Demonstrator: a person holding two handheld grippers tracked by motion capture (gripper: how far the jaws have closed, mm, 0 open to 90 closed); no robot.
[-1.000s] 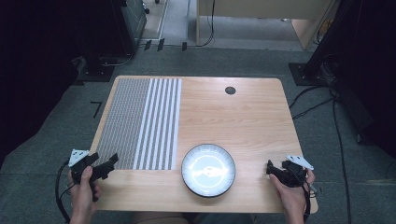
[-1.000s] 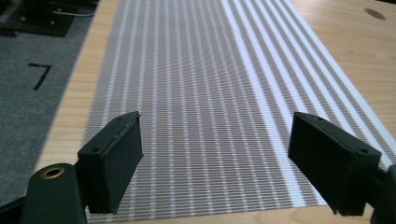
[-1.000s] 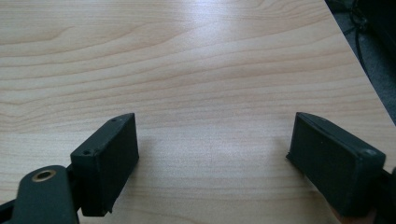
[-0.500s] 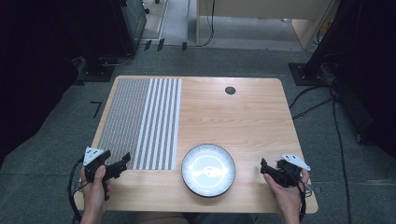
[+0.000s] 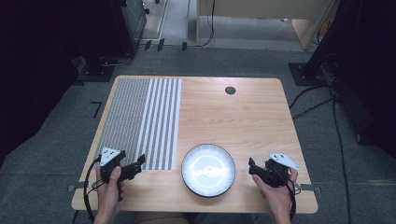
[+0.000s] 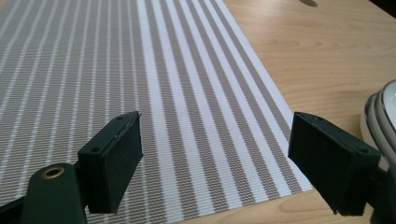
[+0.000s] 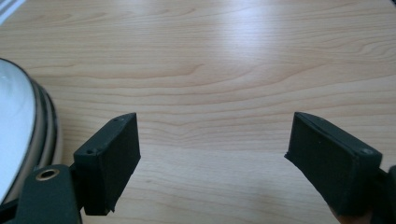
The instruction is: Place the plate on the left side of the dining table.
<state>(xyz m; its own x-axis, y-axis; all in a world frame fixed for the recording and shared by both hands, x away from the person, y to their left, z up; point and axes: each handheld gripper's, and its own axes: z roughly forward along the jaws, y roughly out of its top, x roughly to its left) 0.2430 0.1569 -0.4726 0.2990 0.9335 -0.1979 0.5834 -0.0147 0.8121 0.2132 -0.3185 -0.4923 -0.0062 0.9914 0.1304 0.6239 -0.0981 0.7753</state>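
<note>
A white ribbed plate (image 5: 208, 170) with a dark rim sits near the table's front edge, between the two hands. A grey and white striped placemat (image 5: 140, 121) covers the table's left part. My left gripper (image 5: 140, 164) is open over the mat's near right corner; its jaws frame the stripes (image 6: 196, 107) with the plate's rim (image 6: 380, 116) at the right. My right gripper (image 5: 252, 167) is open just right of the plate, low over bare wood, and the plate's edge (image 7: 28, 126) lies at the left of its view. Nothing is held.
The wooden table (image 5: 243, 116) has a small round dark cable hole (image 5: 230, 90) at the back. Cables (image 5: 322, 98) run over the grey floor to the right, and dark equipment stands around the table.
Both hands have come forward onto the table. The left gripper moved right onto the mat's corner, the right one moved left toward the plate. The plate has not moved.
</note>
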